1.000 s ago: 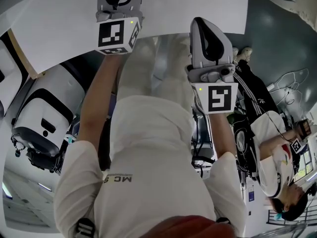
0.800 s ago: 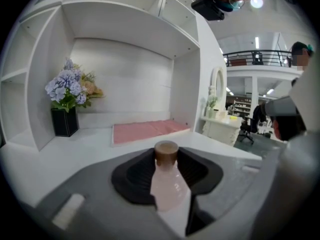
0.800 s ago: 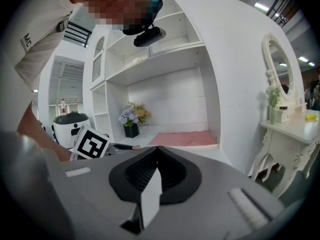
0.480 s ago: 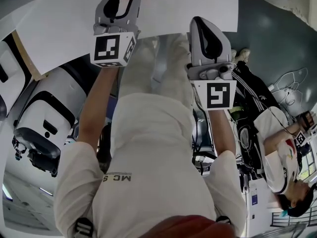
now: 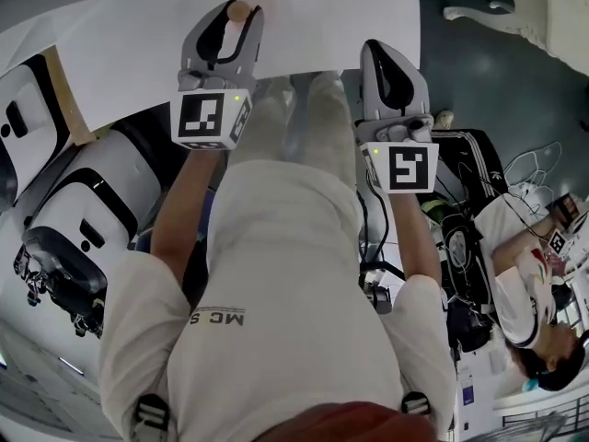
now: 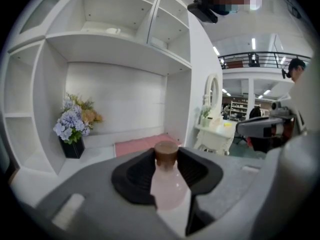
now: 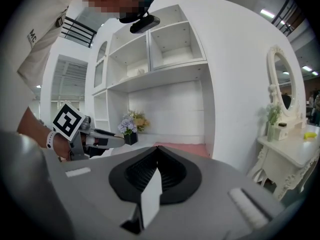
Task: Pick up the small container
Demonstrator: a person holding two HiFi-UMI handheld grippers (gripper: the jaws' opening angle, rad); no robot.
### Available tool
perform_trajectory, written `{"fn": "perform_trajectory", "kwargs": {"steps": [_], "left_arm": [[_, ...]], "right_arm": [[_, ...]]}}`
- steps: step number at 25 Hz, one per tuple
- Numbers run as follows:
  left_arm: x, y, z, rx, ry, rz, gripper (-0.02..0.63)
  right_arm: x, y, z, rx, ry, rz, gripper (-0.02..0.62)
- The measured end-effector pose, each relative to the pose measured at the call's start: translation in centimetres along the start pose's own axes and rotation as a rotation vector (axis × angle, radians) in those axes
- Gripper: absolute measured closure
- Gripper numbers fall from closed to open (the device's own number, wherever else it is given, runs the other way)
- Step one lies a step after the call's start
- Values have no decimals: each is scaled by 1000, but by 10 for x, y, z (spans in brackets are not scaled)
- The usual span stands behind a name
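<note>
Between the black ribbed pads of the left gripper (image 6: 166, 170) sits a small pale pink bottle with a round brown cap (image 6: 169, 186). The jaws stand partway apart and press on its two sides. The cap pokes out just past the jaw tips, and the pink body fills the gap behind it. In the head view the same brown cap shows at this gripper's far end, over a white surface (image 5: 313, 17).

Straight ahead of the left gripper, a flat pink mat (image 6: 142, 145) lies on the white ledge of a tall white shelf unit (image 6: 120, 49). Ahead and to the left of the jaws, a dark square pot of blue, purple and peach flowers (image 6: 74, 129) stands on that ledge, well apart from the mat. The open compartments of the shelf unit rise above the gripper. Off to its right, past the side wall of the shelf unit, stands a white dressing table with an oval mirror (image 6: 212, 126).

The right gripper (image 7: 157, 156) is held beside the left one, on the person's right. Its black pads meet along one line with nothing between them. The left gripper shows to its left, and the flowers stand beyond that.
</note>
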State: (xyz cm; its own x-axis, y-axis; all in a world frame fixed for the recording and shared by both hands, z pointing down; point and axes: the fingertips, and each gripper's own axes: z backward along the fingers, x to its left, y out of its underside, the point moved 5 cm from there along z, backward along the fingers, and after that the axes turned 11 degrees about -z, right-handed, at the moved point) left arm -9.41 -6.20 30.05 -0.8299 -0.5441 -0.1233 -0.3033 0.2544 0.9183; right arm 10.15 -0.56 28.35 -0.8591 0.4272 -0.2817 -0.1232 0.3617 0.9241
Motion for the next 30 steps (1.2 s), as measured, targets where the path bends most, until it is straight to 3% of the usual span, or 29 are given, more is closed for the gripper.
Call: {"fn": "perform_trajectory", "kwargs": {"steps": [8, 13, 23, 30], "left_arm": [[8, -41, 70, -15, -10, 15, 468], [-9, -56, 106, 1, -10, 10, 468], [1, -102, 114, -11, -26, 27, 468], [-2, -110, 123, -32, -42, 41, 468]], "right_arm": [[40, -32, 17, -3, -16, 14, 597], [56, -39, 38, -24, -36, 24, 597], [55, -98, 19, -39, -77, 62, 597], [56, -112, 21, -60, -98, 94, 597]]}}
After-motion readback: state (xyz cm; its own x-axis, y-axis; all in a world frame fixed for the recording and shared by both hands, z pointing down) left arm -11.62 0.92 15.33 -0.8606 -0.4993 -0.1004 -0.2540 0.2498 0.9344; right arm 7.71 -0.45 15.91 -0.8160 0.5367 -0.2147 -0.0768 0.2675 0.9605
